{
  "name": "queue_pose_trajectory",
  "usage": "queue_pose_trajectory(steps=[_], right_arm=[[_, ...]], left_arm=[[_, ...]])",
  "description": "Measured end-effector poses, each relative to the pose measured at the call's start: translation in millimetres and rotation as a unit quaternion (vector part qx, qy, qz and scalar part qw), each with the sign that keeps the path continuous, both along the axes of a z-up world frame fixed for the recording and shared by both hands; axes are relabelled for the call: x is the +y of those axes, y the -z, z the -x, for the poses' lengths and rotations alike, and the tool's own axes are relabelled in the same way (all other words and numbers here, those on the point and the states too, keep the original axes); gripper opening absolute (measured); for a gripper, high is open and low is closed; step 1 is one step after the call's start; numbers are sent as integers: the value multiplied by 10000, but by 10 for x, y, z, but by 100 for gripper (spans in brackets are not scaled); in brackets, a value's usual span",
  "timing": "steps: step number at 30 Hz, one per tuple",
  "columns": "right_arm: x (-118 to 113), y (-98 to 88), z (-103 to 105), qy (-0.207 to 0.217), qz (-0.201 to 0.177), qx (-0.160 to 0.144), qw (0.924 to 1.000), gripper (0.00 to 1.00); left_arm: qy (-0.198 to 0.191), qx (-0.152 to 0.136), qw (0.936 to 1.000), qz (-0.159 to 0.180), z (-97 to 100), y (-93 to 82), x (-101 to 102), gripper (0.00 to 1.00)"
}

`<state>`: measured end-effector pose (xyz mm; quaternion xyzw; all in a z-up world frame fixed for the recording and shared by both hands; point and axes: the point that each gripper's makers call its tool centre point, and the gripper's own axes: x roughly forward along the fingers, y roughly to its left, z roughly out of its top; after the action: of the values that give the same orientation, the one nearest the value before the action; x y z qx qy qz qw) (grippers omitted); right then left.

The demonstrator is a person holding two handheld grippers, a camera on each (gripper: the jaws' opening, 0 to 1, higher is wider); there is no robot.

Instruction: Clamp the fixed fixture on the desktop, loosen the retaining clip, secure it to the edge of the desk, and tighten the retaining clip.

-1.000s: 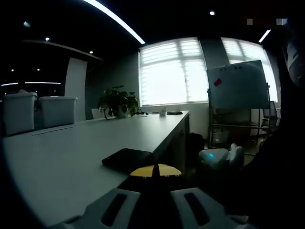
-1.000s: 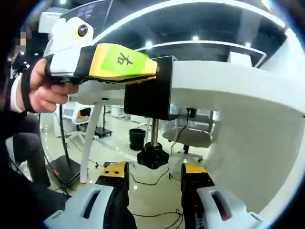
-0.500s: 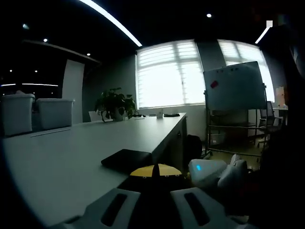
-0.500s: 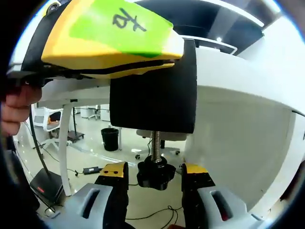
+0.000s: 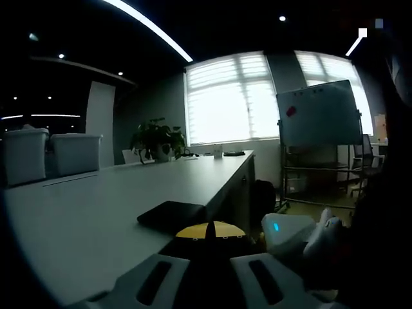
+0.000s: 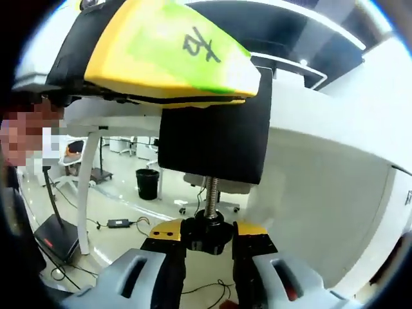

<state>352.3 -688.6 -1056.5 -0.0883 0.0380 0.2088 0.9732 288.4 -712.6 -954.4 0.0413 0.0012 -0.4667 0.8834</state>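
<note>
The black clamp fixture (image 6: 215, 145) sits over the edge of the white desk (image 6: 322, 148). Its threaded screw (image 6: 210, 196) hangs down to a black knob (image 6: 206, 235). My right gripper (image 6: 207, 237) is below the desk, its yellow-tipped jaws shut on that knob. My left gripper (image 6: 248, 90), yellow with a green tag, is shut on the fixture's top from the left. In the left gripper view the fixture's flat black plate (image 5: 170, 215) lies on the desktop (image 5: 96, 212). My left gripper (image 5: 209, 232) is shut on its near end. The right gripper's white body (image 5: 290, 232) shows beside the desk edge.
A whiteboard on a stand (image 5: 320, 114) and bright windows (image 5: 228, 96) lie beyond the desk's far end. A potted plant (image 5: 156, 137) and white bins (image 5: 51, 151) stand on the desk. Under the desk are a black waste bin (image 6: 147, 183), a desk leg (image 6: 88, 187) and floor cables.
My right gripper's jaws have closed in from either side onto the knob. The right view has shifted slightly. The left gripper keeps its hold on the fixture.
</note>
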Motion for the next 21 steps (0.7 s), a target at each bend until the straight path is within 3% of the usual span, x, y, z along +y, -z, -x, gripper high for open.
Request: queue_pose_trajectory(steps=[5, 7, 10, 13, 15, 18, 21], right_arm=[[-4, -32, -19, -854, 337, -301, 9953, 25], [16, -33, -14, -1322, 238, -286, 9905, 25], [60, -39, 16, -2190, 147, -283, 9752, 25], [98, -36, 35, -2803, 68, -225, 9596, 25], [141, -32, 76, -3249, -50, -171, 9456, 25], [160, -31, 75, -3730, -101, -175, 9276, 25], [193, -27, 96, -3960, -92, -154, 9181, 25]], left_arm=[[-64, 17, 9999, -88, -19, 9, -12, 0], [-99, 29, 9999, -123, -26, 14, -19, 0], [-151, 52, 9998, -132, -38, 19, -19, 0], [-184, 74, 9997, -132, -51, 21, -25, 0], [-188, 57, 9996, -208, -57, 28, -34, 0], [-159, 113, 9996, -226, -75, 36, -31, 0], [-97, 91, 9994, -329, -79, 47, -36, 0]])
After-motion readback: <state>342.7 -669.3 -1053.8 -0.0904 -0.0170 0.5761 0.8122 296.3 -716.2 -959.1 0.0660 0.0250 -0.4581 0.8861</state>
